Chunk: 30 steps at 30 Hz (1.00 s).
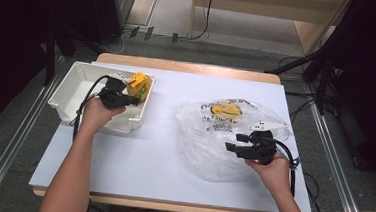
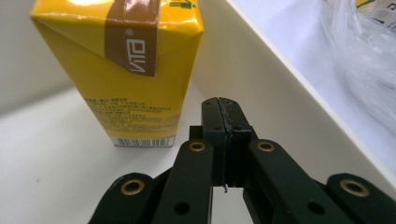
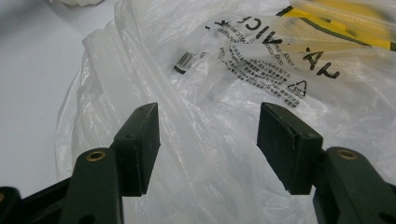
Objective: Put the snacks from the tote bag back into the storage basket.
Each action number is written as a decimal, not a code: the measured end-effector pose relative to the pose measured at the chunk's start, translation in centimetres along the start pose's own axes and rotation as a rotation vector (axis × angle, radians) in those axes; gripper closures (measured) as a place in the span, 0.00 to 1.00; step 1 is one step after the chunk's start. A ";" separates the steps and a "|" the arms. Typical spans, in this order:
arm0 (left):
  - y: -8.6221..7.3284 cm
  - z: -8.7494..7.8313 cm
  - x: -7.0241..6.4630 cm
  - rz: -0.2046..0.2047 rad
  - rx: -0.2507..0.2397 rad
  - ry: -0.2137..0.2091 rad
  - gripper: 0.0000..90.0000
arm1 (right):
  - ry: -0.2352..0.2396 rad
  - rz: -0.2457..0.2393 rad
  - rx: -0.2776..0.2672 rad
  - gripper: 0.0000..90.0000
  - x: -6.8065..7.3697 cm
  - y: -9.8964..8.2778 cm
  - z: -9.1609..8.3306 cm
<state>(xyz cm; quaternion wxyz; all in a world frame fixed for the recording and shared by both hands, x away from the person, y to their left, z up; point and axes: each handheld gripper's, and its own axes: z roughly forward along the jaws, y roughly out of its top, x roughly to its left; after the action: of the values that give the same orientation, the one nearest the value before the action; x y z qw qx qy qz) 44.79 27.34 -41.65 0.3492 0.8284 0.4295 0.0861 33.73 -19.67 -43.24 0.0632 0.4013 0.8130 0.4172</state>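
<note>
While the left gripper [image 2: 223,122] sits inside the white bin [image 1: 66,93] at the table's far-left corner, its two jaws are pressed flat together with nothing caught between them. Yellow drink carton [image 2: 135,74] stands upright on the bin floor, just beside those jaw tips and apart from them, near the bin's right wall; brown band with white lettering runs down its face, barcode at the bottom edge. From the high view the carton [image 1: 139,84] is at the bin's far-right corner, with the left gripper [image 1: 135,101] pointing toward it from the near side. Right gripper [image 3: 208,140] has its jaws spread wide, holding nothing, hovering over the clear plastic bag [image 3: 243,93]; crumpled film lies between and below the pads, can't tell if they touch it. High view puts the right gripper [image 1: 233,142] over the bag's near edge, the bag [image 1: 209,137] lying on the white table [image 1: 157,154] right of centre, well apart from the bin. Black print and a yellow patch show through the bag.
</note>
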 end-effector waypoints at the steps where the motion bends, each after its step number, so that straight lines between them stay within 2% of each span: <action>1: 0.0 0.2 0.1 -0.007 0.001 0.001 1.00 | -0.001 -0.002 0.000 0.45 0.0 0.0 0.0; 5: -0.3 1.1 0.2 -0.003 0.027 0.012 1.00 | -0.001 0.000 0.000 0.45 0.0 -0.1 -0.1; 11: -0.5 1.7 0.4 -0.024 0.025 0.024 1.00 | -0.004 -0.002 0.000 0.45 0.0 -0.2 -0.2; 25: -0.7 1.8 0.7 -0.017 0.036 0.045 1.00 | -0.004 0.001 -0.002 0.45 0.0 -0.3 -0.3; 30: -0.7 1.8 0.8 -0.029 0.029 0.048 1.00 | -0.003 -0.004 0.003 0.46 0.0 -0.3 -0.2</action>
<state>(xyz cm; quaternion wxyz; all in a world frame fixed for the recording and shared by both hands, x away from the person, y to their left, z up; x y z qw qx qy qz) 45.60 27.38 -43.57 0.3279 0.8249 0.4507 0.0947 33.45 -19.87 -43.35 0.0647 0.4005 0.8142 0.4153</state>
